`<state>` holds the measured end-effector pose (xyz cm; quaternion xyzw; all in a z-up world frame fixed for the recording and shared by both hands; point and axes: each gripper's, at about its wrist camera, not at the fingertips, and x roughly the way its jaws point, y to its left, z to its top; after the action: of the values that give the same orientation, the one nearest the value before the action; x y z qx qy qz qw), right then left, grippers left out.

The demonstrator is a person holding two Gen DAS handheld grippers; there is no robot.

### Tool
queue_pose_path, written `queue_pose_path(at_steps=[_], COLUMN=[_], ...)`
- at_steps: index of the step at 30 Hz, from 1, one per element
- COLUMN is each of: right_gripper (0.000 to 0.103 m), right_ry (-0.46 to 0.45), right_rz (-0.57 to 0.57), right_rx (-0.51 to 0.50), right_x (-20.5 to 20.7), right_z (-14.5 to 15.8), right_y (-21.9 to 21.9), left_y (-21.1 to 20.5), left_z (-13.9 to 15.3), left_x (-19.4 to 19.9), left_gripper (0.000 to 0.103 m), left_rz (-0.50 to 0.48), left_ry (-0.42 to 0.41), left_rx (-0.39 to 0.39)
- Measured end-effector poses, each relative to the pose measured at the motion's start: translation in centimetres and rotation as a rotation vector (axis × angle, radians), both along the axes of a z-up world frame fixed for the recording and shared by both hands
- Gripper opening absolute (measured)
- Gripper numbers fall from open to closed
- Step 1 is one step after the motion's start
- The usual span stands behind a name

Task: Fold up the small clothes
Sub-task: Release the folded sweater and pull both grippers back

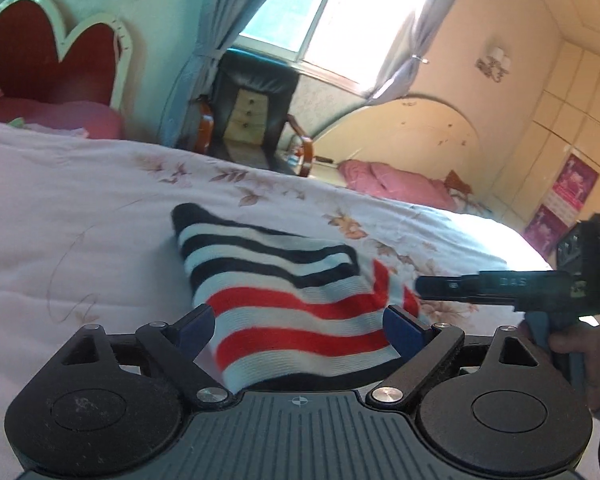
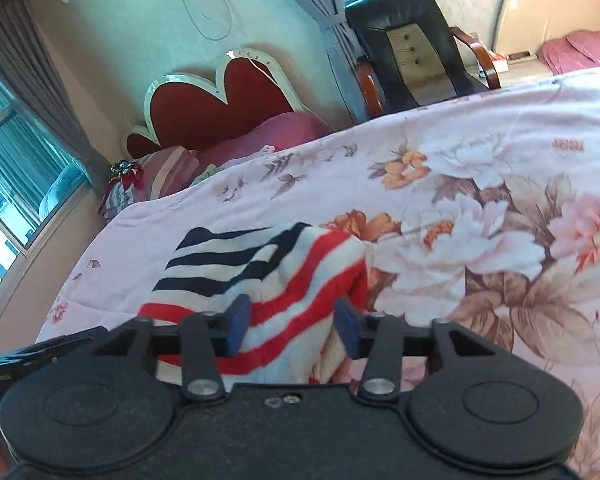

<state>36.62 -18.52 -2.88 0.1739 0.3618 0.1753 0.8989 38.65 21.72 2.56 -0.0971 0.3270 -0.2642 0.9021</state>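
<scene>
Garment: I see a small striped knit piece (image 1: 284, 296), navy-and-white bands at its far end and red-and-white bands at its near end, lying on the pale pink floral quilt (image 1: 80, 208) of the bed.
Long axis: It runs from near me to far, tilting left, with a layer already doubled over on the right side.
Left gripper (image 1: 300, 328): My blue pads stand wide apart, either side of the near red end, not pressing it.
Right gripper (image 2: 294, 326): My jaws are narrower, with red-striped cloth bunched between the pads; I judge it gripped.
Key relation: Both hands sit at the near edge, the right one at the right-hand folded edge.
Next: Carry that edge across.
</scene>
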Motion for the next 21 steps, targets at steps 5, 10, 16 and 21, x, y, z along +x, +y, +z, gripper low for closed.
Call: queue_pose_path(at_steps=[5, 10, 16, 21], right_gripper=[0.016, 0.017, 0.024, 0.026], right_ry=[0.071, 0.077, -0.003, 0.007], right_rz=[0.053, 0.025, 0.098, 0.117], right_rx=[-0.182, -0.139, -0.184, -0.35], right_x=[2.1, 1.8, -3.4, -5.9], right_z=[-2.7, -3.1, -0.3, -2.1], right_y=[2.9, 2.0, 2.8, 3.9], left_y=[-3.3, -3.0, -1.3, -1.9], left_z=[-3.0, -3.1, -2.2, -2.9], left_x=[1.5, 0.3, -2.3, -3.6], left_gripper=[0.09, 0.09, 0.086, 0.086], left_rz=[-0.064, -0.052, -0.027, 0.002], left_ry=[0.078, 0.04, 0.018, 0.007], left_rx=[0.151, 0.143, 0.097, 0.178])
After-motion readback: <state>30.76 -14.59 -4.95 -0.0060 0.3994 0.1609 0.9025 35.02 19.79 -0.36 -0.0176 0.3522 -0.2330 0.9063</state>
